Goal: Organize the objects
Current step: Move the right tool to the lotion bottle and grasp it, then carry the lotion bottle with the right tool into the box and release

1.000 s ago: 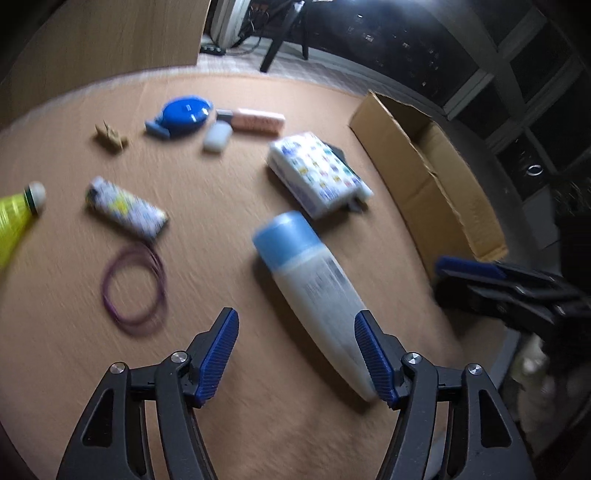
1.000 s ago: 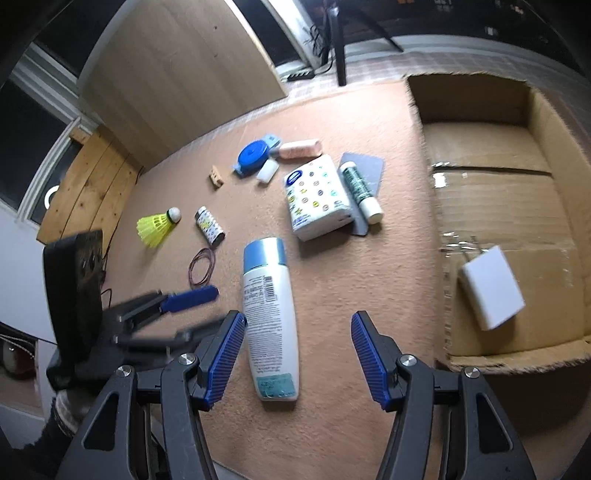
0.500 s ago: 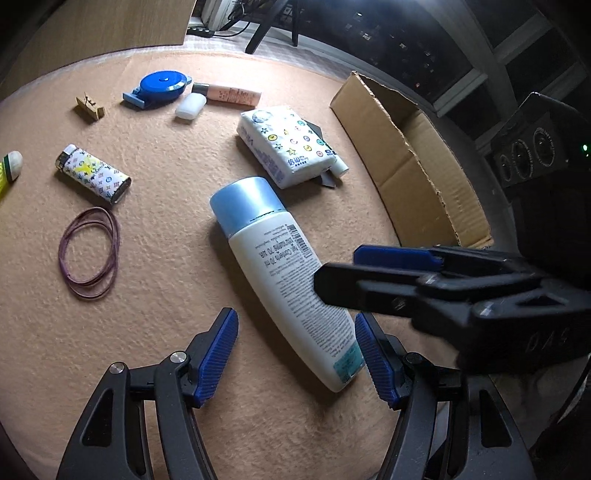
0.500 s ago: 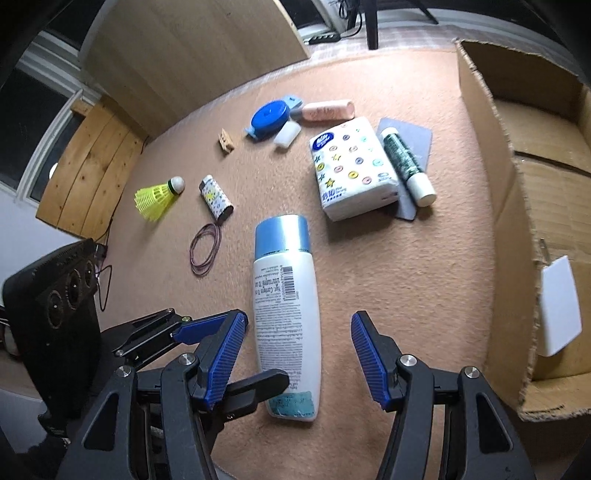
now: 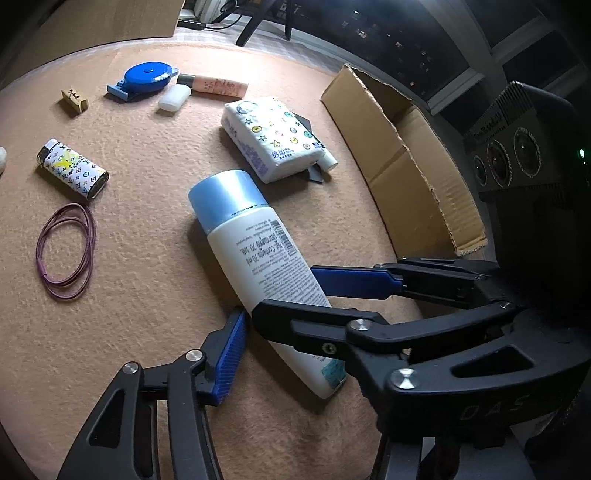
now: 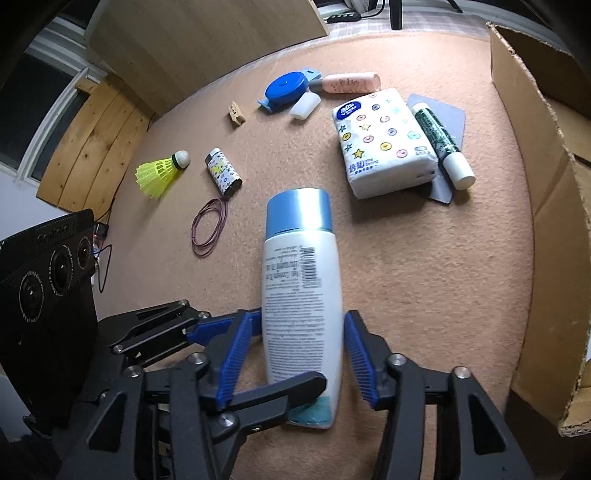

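Right wrist view: we set our right claw (image 6: 299, 354) wide astride the bottle (image 6: 301, 295) lying flat on the desk (image 6: 424, 277), ready to pinch; our left claw (image 5: 295, 332) flanks it, width unclear.

Wooden board (image 6: 207, 40) leaning upright; power strip (image 6: 345, 16) on floor.

Left wrist view: low and close over the desk (image 5: 147, 258), aimed forward and rightward across the white bottle (image 5: 258, 266) toward the cardboard box (image 5: 406, 166). Right wrist view: low and close, aimed straight along the bottle (image 6: 301, 295) from its base, box (image 6: 546, 221) at right edge. Shared: bottle, tissue pack (image 5: 273, 142) (image 6: 384, 142), lighter (image 5: 72, 168) (image 6: 223, 171), rubber band (image 5: 66, 251) (image 6: 208, 225), each other's fingers (image 5: 354, 282) (image 6: 218, 325).
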`<action>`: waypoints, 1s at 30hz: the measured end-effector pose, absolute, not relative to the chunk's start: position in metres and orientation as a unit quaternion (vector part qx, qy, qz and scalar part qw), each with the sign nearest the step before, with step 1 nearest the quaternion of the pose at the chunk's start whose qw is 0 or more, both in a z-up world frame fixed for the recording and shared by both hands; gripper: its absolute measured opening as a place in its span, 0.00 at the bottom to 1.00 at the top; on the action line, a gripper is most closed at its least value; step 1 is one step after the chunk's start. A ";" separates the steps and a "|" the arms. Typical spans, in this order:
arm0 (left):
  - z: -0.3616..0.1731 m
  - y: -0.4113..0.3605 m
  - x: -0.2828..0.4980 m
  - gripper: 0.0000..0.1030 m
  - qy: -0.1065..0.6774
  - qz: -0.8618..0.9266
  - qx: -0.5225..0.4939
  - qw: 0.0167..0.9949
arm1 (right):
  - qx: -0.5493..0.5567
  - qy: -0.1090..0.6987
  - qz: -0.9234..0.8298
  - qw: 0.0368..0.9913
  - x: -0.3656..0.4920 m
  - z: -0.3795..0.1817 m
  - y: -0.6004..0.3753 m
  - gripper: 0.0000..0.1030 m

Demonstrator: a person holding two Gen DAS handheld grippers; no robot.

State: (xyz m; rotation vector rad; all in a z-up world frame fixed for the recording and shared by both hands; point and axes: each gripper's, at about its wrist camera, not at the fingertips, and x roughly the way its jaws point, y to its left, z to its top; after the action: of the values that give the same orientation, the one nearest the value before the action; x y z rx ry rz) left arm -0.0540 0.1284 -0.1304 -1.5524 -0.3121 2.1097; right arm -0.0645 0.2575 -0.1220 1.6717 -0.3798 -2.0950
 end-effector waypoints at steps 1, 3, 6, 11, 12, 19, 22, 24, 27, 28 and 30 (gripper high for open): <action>-0.130 0.129 -0.054 0.52 -0.114 0.775 -0.570 0.249 | 0.603 -0.136 -0.757 0.215 -0.064 -0.122 0.257 0.45; -0.129 0.130 -0.053 0.52 -0.114 0.773 -0.571 0.250 | 0.602 -0.137 -0.757 0.215 -0.064 -0.122 0.257 0.42; -0.125 0.131 -0.052 0.52 -0.113 0.773 -0.570 0.254 | 0.598 -0.140 -0.759 0.214 -0.062 -0.121 0.258 0.42; -0.110 0.136 -0.052 0.52 -0.106 0.779 -0.562 0.258 | 0.587 -0.147 -0.768 0.211 -0.060 -0.112 0.264 0.42; -0.107 0.137 -0.052 0.52 -0.105 0.780 -0.560 0.260 | 0.583 -0.148 -0.771 0.209 -0.060 -0.109 0.265 0.42; -0.068 0.149 -0.051 0.52 -0.081 0.796 -0.532 0.278 | 0.547 -0.158 -0.798 0.200 -0.055 -0.075 0.287 0.42; -0.055 0.170 -0.059 0.52 -0.070 0.800 -0.520 0.291 | 0.532 -0.162 -0.809 0.190 -0.053 -0.061 0.301 0.42; -0.047 0.183 -0.064 0.52 -0.065 0.801 -0.513 0.300 | 0.524 -0.165 -0.816 0.183 -0.052 -0.054 0.313 0.42; -0.043 0.211 -0.081 0.52 -0.058 0.801 -0.505 0.316 | 0.513 -0.170 -0.825 0.167 -0.052 -0.044 0.332 0.42; -0.044 0.221 -0.083 0.52 -0.055 0.801 -0.503 0.320 | 0.509 -0.171 -0.828 0.161 -0.052 -0.041 0.339 0.42; -0.047 0.241 -0.091 0.52 -0.049 0.799 -0.500 0.329 | 0.505 -0.174 -0.832 0.149 -0.052 -0.038 0.355 0.42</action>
State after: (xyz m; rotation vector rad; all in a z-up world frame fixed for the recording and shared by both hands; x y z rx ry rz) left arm -0.0908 0.2414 -0.0465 -1.3084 -0.1279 2.0913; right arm -0.0518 0.3550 -0.0382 1.4509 -0.5010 -2.3923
